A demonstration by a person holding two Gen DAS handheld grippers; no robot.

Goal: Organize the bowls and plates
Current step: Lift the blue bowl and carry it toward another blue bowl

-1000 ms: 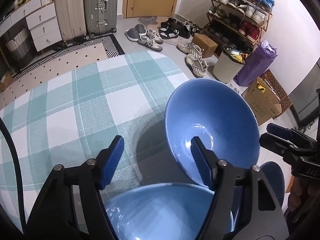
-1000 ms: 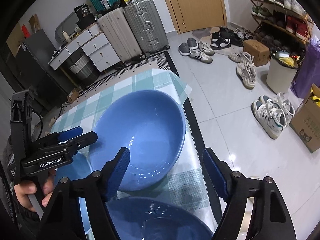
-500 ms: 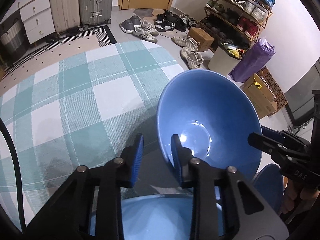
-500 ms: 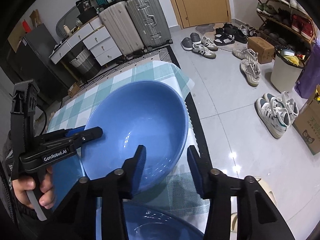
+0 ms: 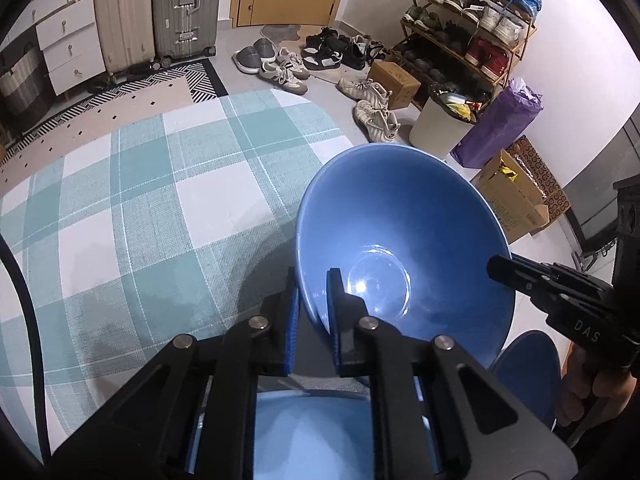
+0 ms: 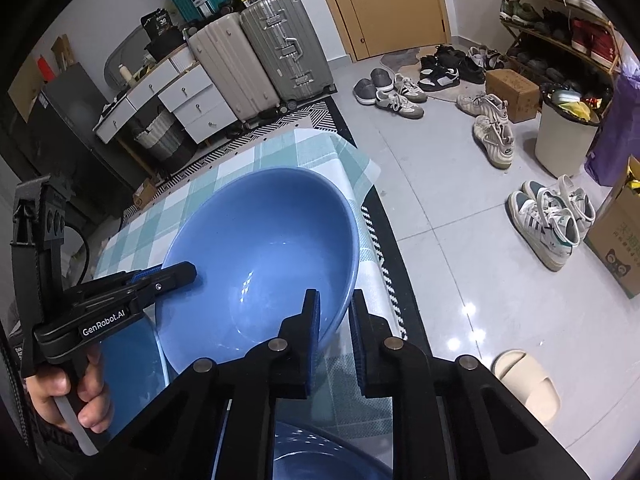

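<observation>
A large blue bowl (image 5: 404,264) (image 6: 260,264) is tilted above the checked tablecloth (image 5: 132,208), near the table's right edge. My left gripper (image 5: 312,314) is shut on its near left rim, with one pad inside and one outside. My right gripper (image 6: 335,318) is shut on the opposite rim in the same way. Each gripper shows in the other's view: the right gripper (image 5: 504,270) and the left gripper (image 6: 176,272). A second blue bowl (image 5: 312,432) (image 6: 320,456) lies below my grippers. A blue plate (image 5: 528,376) (image 6: 124,360) lies beside it, partly hidden.
The cloth-covered table (image 6: 320,148) ends close to the right of the bowl, with tiled floor below. On the floor are shoes (image 6: 544,220), a white bin (image 5: 440,128), cardboard boxes (image 5: 516,204) and a slipper (image 6: 524,376). Suitcases (image 5: 160,8) and drawers stand at the back.
Both grippers went from wide open to shut on the big bowl's rim, one on each side. The hands and the bowl have barely shifted.
</observation>
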